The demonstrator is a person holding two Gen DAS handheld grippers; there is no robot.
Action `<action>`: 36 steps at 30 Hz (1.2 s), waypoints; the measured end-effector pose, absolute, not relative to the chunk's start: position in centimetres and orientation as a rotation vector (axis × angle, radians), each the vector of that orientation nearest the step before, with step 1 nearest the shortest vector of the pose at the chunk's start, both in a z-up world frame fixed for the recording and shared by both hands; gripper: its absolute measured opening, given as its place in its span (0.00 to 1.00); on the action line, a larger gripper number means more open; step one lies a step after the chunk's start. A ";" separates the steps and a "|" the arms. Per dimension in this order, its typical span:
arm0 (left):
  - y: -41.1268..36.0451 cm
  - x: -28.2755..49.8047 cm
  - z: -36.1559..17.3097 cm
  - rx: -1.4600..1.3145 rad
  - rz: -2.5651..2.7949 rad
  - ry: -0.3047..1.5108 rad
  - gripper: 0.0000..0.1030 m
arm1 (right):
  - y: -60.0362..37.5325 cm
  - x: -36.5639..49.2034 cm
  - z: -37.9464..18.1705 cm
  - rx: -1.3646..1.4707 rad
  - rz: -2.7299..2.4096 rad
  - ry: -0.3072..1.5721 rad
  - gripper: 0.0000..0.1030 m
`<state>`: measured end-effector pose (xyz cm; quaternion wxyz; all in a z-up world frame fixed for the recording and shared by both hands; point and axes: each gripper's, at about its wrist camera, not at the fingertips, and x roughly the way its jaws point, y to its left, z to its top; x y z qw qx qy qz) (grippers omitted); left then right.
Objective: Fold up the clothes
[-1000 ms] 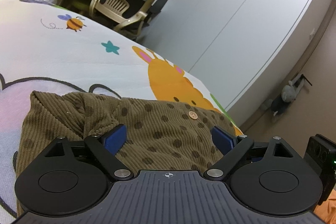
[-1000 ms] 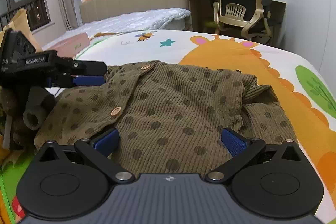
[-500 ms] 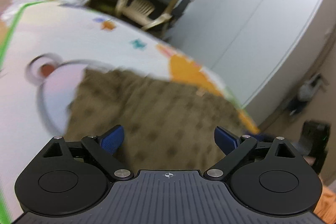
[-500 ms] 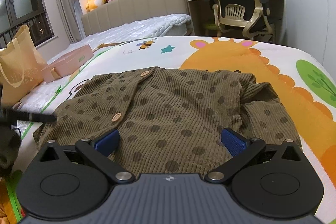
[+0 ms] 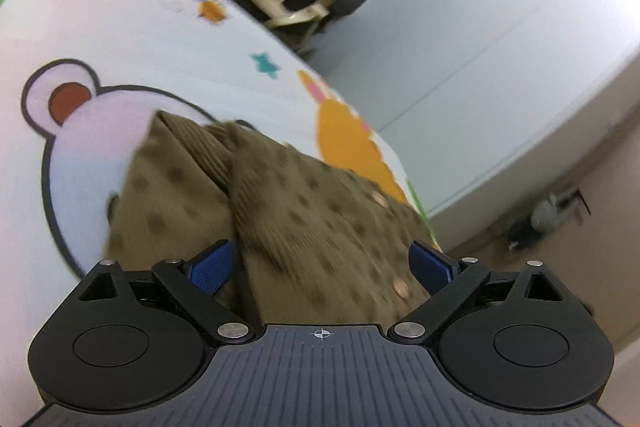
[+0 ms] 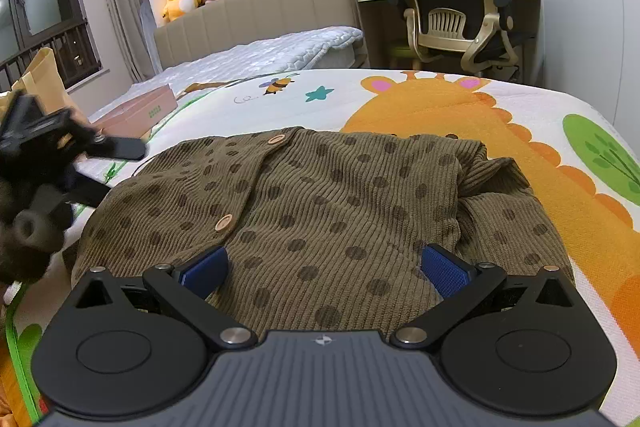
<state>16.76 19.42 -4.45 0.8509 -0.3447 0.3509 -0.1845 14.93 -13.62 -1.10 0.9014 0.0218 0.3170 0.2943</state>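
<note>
A brown corduroy cardigan with dark dots and tan buttons (image 6: 320, 195) lies folded on a cartoon-print play mat (image 6: 420, 99). My right gripper (image 6: 324, 269) is open and empty, hovering just over the cardigan's near edge. My left gripper (image 5: 320, 263) is open and empty over the cardigan's left end (image 5: 304, 211), where a folded layer stands up in a ridge. The left gripper also shows in the right wrist view (image 6: 48, 163), blurred, at the cardigan's left side.
A bed with a white quilt (image 6: 272, 51) and beige headboard stands behind the mat. An office chair (image 6: 452, 3) is at a desk at the back right. A pink box (image 6: 140, 109) and a yellow bag (image 6: 36, 79) lie at the left. White cabinets (image 5: 480, 27) border the mat.
My left gripper swung away to the left and back toward the cardigan's left end, still open. My right gripper stayed nearly still, open over the near edge.
</note>
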 end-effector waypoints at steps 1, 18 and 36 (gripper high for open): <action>19.8 17.8 -4.7 -0.739 -0.399 0.758 0.94 | -13.6 14.9 -1.1 0.045 0.609 0.656 1.00; 20.8 14.6 -1.8 -0.624 -0.413 0.684 0.96 | -13.4 14.6 -1.0 0.031 0.597 0.656 1.00; 18.4 7.2 0.0 -0.654 -0.467 0.508 0.50 | -12.3 14.0 -0.9 -0.050 0.567 0.655 1.00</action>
